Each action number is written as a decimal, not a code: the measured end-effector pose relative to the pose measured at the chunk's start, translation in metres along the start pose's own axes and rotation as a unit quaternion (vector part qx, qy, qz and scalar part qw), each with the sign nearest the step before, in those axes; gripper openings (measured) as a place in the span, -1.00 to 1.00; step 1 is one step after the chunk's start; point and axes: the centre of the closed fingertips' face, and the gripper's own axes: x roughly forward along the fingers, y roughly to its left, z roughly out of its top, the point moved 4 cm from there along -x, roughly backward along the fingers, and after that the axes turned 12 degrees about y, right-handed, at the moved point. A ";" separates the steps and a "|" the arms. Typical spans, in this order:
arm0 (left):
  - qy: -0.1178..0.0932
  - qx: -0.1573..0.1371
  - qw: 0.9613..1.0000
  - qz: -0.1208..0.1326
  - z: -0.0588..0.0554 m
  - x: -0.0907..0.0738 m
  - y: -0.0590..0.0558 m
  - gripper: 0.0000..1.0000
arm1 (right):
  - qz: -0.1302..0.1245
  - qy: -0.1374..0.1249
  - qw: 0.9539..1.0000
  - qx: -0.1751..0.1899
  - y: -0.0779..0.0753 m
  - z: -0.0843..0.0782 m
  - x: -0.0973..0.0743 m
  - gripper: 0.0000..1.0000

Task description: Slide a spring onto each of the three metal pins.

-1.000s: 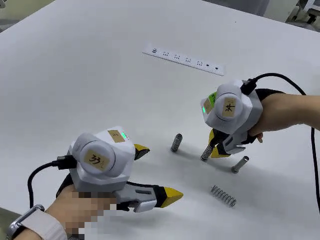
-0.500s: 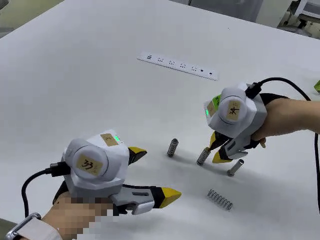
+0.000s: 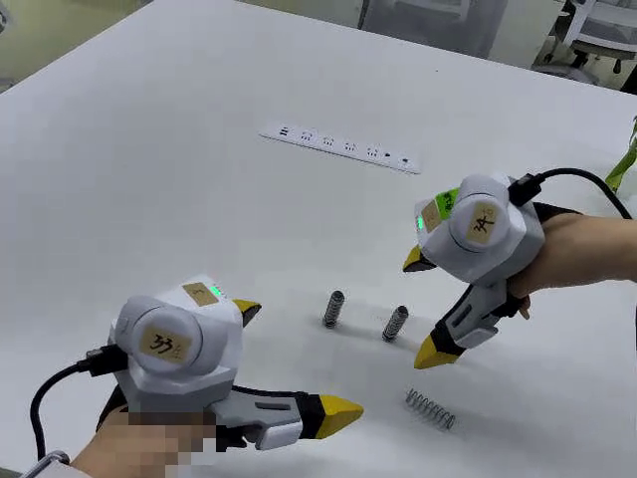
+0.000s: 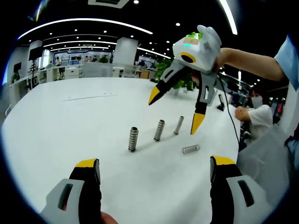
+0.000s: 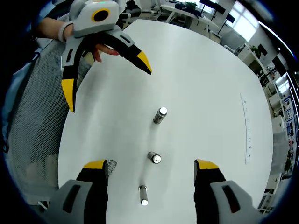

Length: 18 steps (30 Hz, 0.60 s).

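Two metal pins stand upright on the white table, each with a spring around it: the left sprung pin and the middle sprung pin. A bare pin stands beside them. One loose spring lies flat nearby. My right gripper hovers open above the middle pin, holding nothing. Nearer to me, my left gripper is open and empty too.
A white power strip lies farther back on the table. A black cable trails from the right gripper. Office desks and a seated person are beyond the table's edge.
My right gripper has opened and lifted off the middle pin, leaving the spring on it. The left gripper has stayed open. The head camera has shifted.
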 end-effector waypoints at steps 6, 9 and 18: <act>0.003 0.002 1.000 -0.006 -0.001 0.000 -0.004 1.00 | -0.021 -0.016 0.999 0.039 0.003 -0.011 -0.004 0.91; 0.005 0.006 1.000 -0.011 -0.001 0.001 -0.006 1.00 | -0.021 -0.028 0.998 0.058 0.010 -0.017 -0.009 0.94; 0.007 0.012 1.000 -0.016 0.001 0.001 -0.004 1.00 | -0.023 -0.056 0.992 0.114 0.029 -0.034 -0.010 0.97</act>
